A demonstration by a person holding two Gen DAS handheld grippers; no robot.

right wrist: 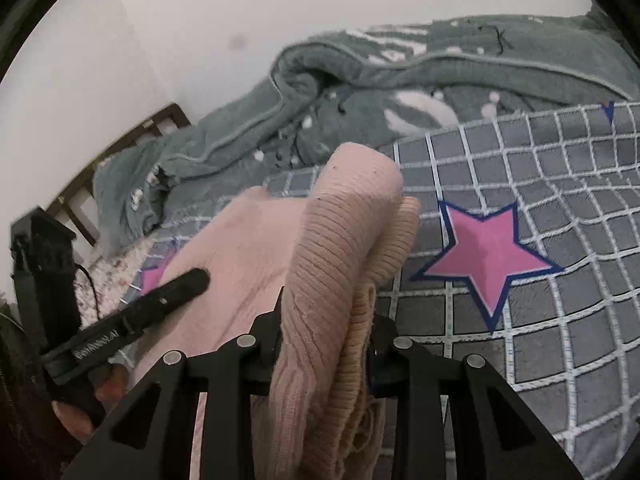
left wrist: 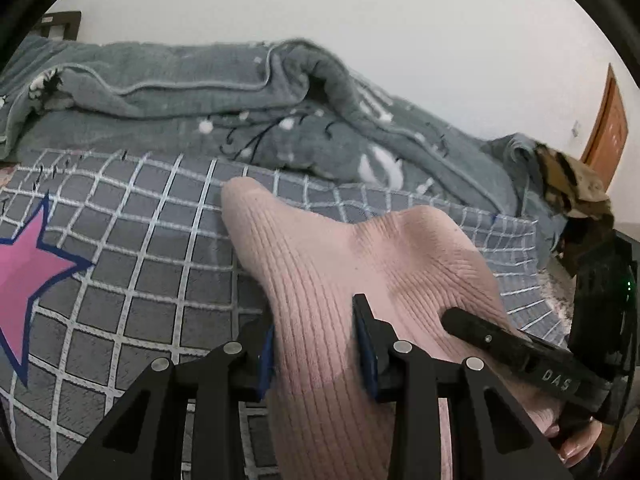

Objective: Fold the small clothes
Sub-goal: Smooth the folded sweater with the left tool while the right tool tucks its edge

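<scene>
Evidently the fold is judged to be partway done. The knit (left wrist: 340, 264), a pink ribbed piece, is gripped by both tools: the left gripper (left wrist: 316, 344) is clenched on a flat span of it, and the right gripper (right wrist: 326, 332) is clenched on a thicker bunch in which two or more layers are seen stacked between the jaws. Ahead of the right jaws the doubled end is seen raised off the sheet (right wrist: 560, 340); ahead of the left jaws the knit is seen running forward to a rounded end, while whether it rests on the sheet or is held just above it cannot be told. The doubled part is not yet laid flat and no finished bundle is seen, so laying down and pressing are judged to remain.

As to room: open checked sheet is seen to the left of the left jaws and to the right of the right jaws, around a star (right wrist: 488, 256). Beyond both jaws a heaped blanket (left wrist: 180, 92) is noted, well apart from the knit. The two tools are found close together, one crossing just beside the other's jaws; a clash is judged the chief risk.
</scene>
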